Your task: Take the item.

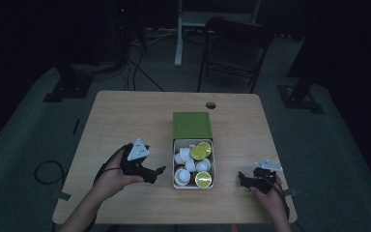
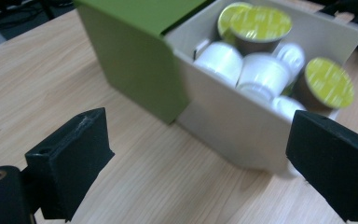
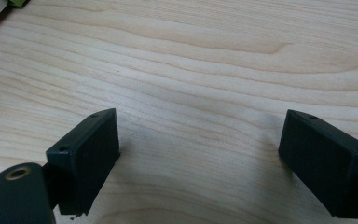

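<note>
A green box (image 1: 192,125) sits mid-table with its white drawer (image 1: 214,166) pulled out toward me. The drawer holds several capsules (image 1: 200,151), some white, some with yellow-green lids. My left gripper (image 1: 158,171) hovers just left of the drawer, open, with nothing between its jaws. In the left gripper view the open gripper (image 2: 200,163) faces the drawer's white wall (image 2: 233,126), with the green box (image 2: 130,56) behind it and the capsules (image 2: 261,23) inside. My right gripper (image 1: 242,178) rests low at the table's right front, open (image 3: 200,154) over bare wood.
The wooden table (image 1: 125,116) has a round cable hole (image 1: 210,105) behind the box. A dark chair (image 1: 236,48) and a white stand leg (image 1: 178,34) are beyond the far edge. A cable loop (image 1: 48,171) lies on the floor at the left.
</note>
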Action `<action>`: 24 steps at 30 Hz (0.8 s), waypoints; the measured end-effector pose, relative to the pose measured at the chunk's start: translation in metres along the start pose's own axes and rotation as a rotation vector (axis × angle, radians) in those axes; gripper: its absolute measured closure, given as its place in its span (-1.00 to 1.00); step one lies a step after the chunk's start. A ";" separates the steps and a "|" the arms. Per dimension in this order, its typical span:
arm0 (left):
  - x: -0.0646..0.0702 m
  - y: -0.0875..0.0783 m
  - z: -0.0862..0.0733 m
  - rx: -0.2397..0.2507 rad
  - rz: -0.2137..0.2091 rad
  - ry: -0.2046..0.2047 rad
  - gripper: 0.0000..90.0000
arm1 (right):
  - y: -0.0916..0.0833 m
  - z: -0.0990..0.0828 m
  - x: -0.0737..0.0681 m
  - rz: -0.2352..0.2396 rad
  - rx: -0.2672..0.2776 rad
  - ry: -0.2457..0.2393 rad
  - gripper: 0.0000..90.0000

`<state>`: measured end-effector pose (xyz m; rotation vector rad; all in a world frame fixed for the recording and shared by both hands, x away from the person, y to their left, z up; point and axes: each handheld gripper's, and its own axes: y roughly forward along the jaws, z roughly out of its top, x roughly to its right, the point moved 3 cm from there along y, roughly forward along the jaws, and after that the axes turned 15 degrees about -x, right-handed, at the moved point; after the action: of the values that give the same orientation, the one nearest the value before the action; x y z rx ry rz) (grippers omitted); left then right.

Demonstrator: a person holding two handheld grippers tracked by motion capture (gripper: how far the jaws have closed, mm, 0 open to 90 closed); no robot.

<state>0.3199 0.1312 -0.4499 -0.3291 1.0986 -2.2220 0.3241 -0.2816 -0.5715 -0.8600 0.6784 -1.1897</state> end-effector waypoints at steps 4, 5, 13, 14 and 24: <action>0.006 0.002 0.013 0.004 -0.010 0.035 -0.86 | 0.000 0.000 0.000 0.000 0.000 0.001 -0.74; 0.007 0.003 0.015 0.006 -0.013 0.042 -0.86 | 0.000 0.000 0.000 0.000 0.000 0.001 -0.74; 0.025 0.015 0.034 -0.003 -0.067 0.099 -0.83 | 0.000 0.000 0.000 0.000 0.000 0.001 -0.74; 0.027 0.017 0.035 -0.004 -0.071 0.102 -0.83 | 0.000 0.000 0.000 0.000 0.000 0.001 -0.74; 0.040 0.034 0.058 -0.006 -0.100 0.121 -0.70 | 0.000 0.000 0.000 0.000 0.000 0.001 -0.74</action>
<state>0.3308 0.0537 -0.4422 -0.2599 1.1753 -2.3541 0.3242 -0.2815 -0.5716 -0.8592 0.6786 -1.1902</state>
